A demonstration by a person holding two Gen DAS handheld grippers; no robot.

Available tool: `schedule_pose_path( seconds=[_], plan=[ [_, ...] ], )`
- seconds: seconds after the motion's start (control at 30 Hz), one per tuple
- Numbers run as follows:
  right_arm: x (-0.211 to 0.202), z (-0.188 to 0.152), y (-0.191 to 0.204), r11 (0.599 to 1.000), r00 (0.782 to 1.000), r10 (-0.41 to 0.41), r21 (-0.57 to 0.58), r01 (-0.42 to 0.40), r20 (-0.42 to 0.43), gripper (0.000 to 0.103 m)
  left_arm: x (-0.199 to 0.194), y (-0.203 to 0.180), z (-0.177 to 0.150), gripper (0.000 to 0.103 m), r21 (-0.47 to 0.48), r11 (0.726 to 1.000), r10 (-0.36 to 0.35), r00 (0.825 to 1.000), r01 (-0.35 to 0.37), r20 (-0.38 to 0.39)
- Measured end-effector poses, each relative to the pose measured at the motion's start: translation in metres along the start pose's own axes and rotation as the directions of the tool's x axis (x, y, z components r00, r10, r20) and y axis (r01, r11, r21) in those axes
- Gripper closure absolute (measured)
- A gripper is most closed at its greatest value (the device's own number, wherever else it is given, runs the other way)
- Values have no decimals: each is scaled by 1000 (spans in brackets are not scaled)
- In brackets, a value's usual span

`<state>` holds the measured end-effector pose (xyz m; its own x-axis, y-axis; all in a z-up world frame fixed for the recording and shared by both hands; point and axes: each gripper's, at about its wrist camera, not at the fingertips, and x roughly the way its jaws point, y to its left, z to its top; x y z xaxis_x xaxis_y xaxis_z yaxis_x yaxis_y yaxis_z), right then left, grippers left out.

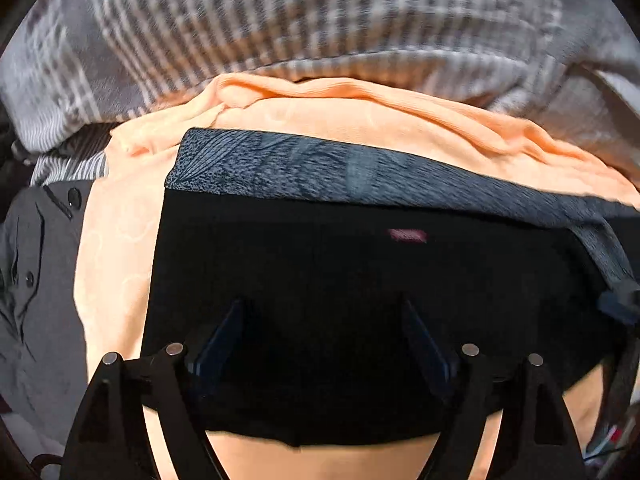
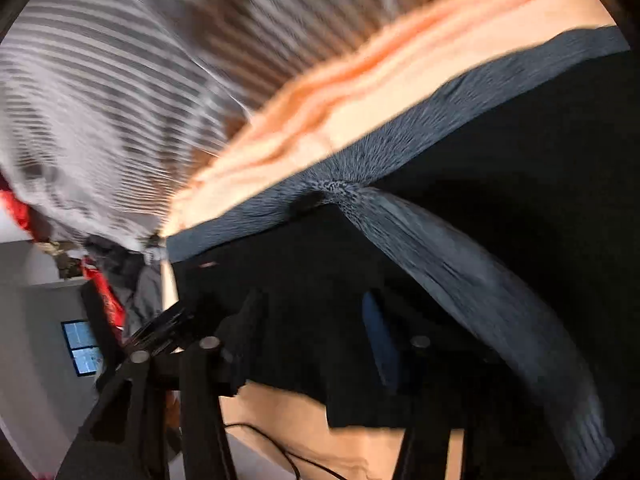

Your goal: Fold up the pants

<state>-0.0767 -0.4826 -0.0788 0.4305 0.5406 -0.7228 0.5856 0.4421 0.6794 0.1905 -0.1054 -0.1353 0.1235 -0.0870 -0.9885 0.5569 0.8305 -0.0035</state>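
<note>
The left gripper (image 1: 324, 312) points down at the black pants (image 1: 320, 280). Its two fingers (image 1: 224, 336) stand wide apart. Nothing is pinched between them; the flat black cloth just lies under them. The pants lie folded into a dark block. A gray speckled waistband (image 1: 320, 168) runs along the far edge of the block and turns down the right side. A tiny pink label (image 1: 408, 235) sits on the black cloth just below that band.

The right gripper (image 2: 316, 320) leans down over the same pants (image 2: 520, 160). Its fingers (image 2: 380, 336) are open about half way. I cannot tell if the left finger touches the dark cloth, because this picture is blurry and black hides black. The gray waistband (image 2: 440, 240) curves away to the right of the fingers.

The pants rest on an orange blanket (image 1: 360, 116). The blanket pokes out on the left, on the far side and near the gripper. Behind it lies a gray and white plaid cover (image 1: 280, 20), all bunched up. On the left side a gray garment with dark buttons (image 1: 36, 280) lies beside the blanket. In the right wrist view there is something red (image 2: 104, 292) far off on the left, and a small blue window (image 2: 82, 346) in a pale wall. A thin black cable (image 2: 304, 460) crosses the orange blanket (image 2: 320, 120) near the bottom.
</note>
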Motion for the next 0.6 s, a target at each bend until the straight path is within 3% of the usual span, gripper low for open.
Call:
schedule_pose_path(
  seconds=[0.03, 0.07, 0.2, 0.27, 0.43, 0.6],
  plan=[
    [-15, -9, -5, 1000, 1000, 2, 9, -2, 15, 44, -8, -7, -3, 21, 22, 1000, -18, 1000, 18, 0],
    [-32, -19, -13, 1000, 999, -24, 20, 23, 33, 34, -15, -16, -7, 21, 49, 998, -40, 999, 40, -2],
    [-95, -67, -58, 993, 992, -80, 93, 70, 99, 33, -28, -76, -30, 21, 169, 976, -130, 990, 139, -61],
    [-123, -94, -87, 984, 986, -117, 151, 99, 116, 33, -28, -119, -49, 21, 210, 950, -208, 970, 230, -123],
    [-181, -154, -166, 949, 973, -205, 266, 171, 105, 33, -27, -212, -86, 21, 208, 901, -341, 918, 381, -204],
    [-205, -195, -214, 941, 972, -221, 279, 191, 78, 33, -20, -275, -107, 21, 157, 904, -357, 904, 397, -235]
  ],
)
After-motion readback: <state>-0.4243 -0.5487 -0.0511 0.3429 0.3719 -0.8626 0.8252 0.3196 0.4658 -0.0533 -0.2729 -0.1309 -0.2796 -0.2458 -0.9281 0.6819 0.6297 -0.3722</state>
